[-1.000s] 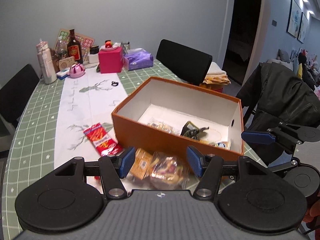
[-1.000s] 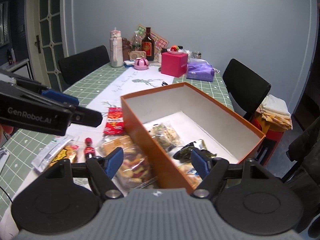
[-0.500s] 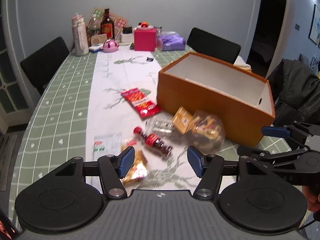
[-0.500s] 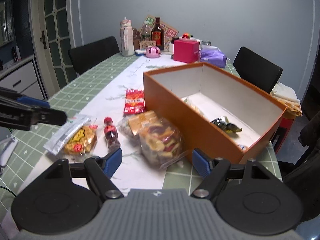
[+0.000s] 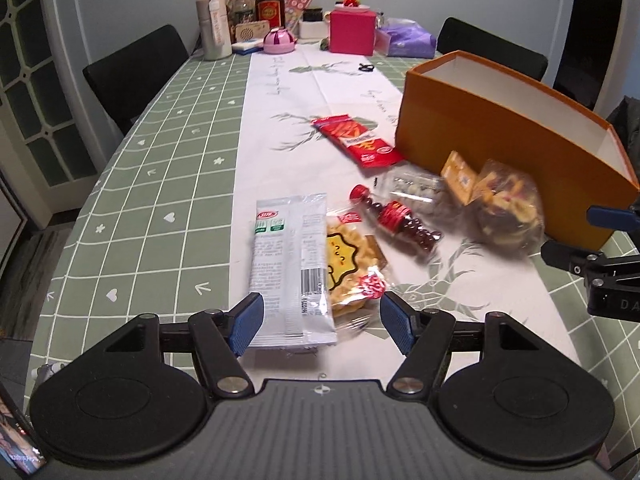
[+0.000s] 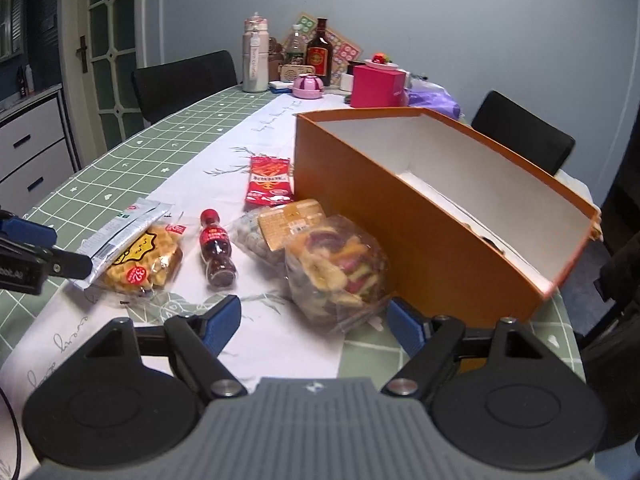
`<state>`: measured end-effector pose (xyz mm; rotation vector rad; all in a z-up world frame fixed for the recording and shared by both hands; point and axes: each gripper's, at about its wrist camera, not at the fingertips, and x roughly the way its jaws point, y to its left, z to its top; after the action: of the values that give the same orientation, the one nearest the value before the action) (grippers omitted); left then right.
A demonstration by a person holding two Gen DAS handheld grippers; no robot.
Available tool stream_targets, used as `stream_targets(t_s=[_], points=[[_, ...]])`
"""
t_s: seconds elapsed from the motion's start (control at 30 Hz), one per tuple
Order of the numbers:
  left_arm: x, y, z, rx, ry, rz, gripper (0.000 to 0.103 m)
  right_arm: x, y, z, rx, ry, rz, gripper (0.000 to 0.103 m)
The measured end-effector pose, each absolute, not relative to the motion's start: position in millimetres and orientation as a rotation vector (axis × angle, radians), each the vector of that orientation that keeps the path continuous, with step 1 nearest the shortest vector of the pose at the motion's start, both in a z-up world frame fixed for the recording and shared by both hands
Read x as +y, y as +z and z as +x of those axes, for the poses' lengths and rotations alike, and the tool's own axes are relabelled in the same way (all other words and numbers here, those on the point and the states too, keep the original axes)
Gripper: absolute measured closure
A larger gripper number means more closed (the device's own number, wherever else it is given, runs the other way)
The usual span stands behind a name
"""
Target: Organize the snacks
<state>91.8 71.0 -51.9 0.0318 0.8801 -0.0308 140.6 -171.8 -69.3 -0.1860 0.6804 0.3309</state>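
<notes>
Several snacks lie on the white runner beside an open orange box (image 5: 500, 128) (image 6: 400, 216). My left gripper (image 5: 322, 324) hangs low over the near ends of a silver-white packet (image 5: 292, 264) and a waffle pack (image 5: 352, 268). Its jaws are opening and the pads touch neither. My right gripper (image 6: 313, 324) is also opening, just short of a clear bag of mixed fruit chips (image 6: 338, 268) that leans by the box wall. A small cola-shaped bottle (image 6: 216, 252), a bag of nuts (image 6: 250, 236) and a red packet (image 6: 269, 180) lie between.
Bottles (image 5: 270, 6), a pink box (image 5: 352, 32) and a purple bag (image 5: 408, 38) crowd the table's far end. Black chairs (image 5: 136, 68) stand along both sides. The green checked cloth (image 5: 160, 184) left of the runner is bare. A glazed door (image 6: 108, 60) and drawers are to the left.
Both grippers have come down from above the box to just over the snacks on the runner. The left one swung left to the silver packet and waffle. Both jaws stand wider.
</notes>
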Motion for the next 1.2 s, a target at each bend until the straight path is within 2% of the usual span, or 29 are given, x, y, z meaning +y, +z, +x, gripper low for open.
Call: stream_targets(t_s=[0.13,0.53,0.83,1.03,1.13,1.2], points=[[79.6,-59.7,102.6,0.89,-0.009,0.003,0.024,-159.7,-72.7,150.3,0.646,0.345,-0.246,0.014],[88.5,-80.5,131.6,0.921,0.04,-0.036,0.024,-143.1,-93.7,173.5,0.647,0.319,-0.338,0.014],[95.0,-86.9,141.5,0.918,0.012,-0.095,0.013,-137.5,-110.4,181.7,0.695,0.311,-0.34,0.014],[111.4,-95.0,146.9,0.944,-0.01,-0.244,0.01,-138.7,-114.2,183.0,0.703,0.288,-0.318,0.017],[115.2,-97.3,148.3,0.956,-0.018,-0.288,0.01,-138.0,-114.2,183.4,0.697,0.267,-0.32,0.022],[117.0,-98.7,148.2,0.962,-0.019,-0.321,0.012,-137.4,-115.3,183.1,0.693,0.247,-0.329,0.03]])
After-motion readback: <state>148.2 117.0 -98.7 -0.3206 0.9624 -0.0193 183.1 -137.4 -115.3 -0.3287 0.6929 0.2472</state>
